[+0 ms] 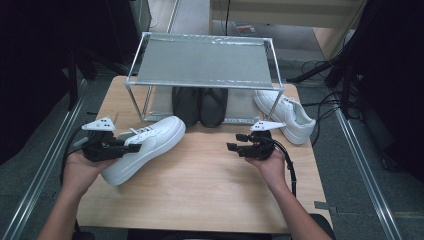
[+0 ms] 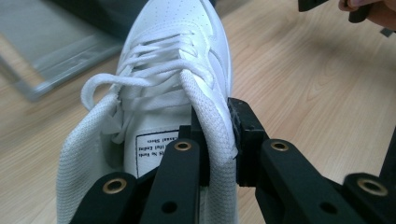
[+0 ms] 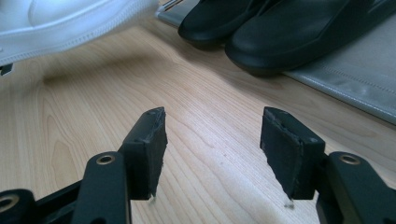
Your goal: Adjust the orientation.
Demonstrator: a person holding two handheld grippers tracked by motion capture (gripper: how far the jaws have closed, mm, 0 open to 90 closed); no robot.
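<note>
On the left, my left claw (image 1: 131,148) is clamped on the padded collar of the white lace-up leather sneaker (image 1: 145,145); in the left gripper view one black pad sits inside the opening and the other presses the outer wall, with the mesh lining pinched between them. That sneaker lies on the left half of the light wooden table (image 1: 200,190), its long axis running diagonally: heel near and left at my claw, toe pointing far and right toward the silver metal-framed shoe rack with a grey mesh shelf (image 1: 205,62). I judge the coming move turns on that line: the toe already aims at the rack's lower tier, just left of the pair of black slip-on shoes (image 1: 200,106) parked under the shelf, so a push or carry along the shoe's own axis should take it there.

Further right, my right claw (image 1: 235,143) hovers over bare table with its jaws apart and nothing between them, well apart from the held sneaker. A second white sneaker (image 1: 286,115) lies at the rack's right leg, closer to this right hand.
</note>
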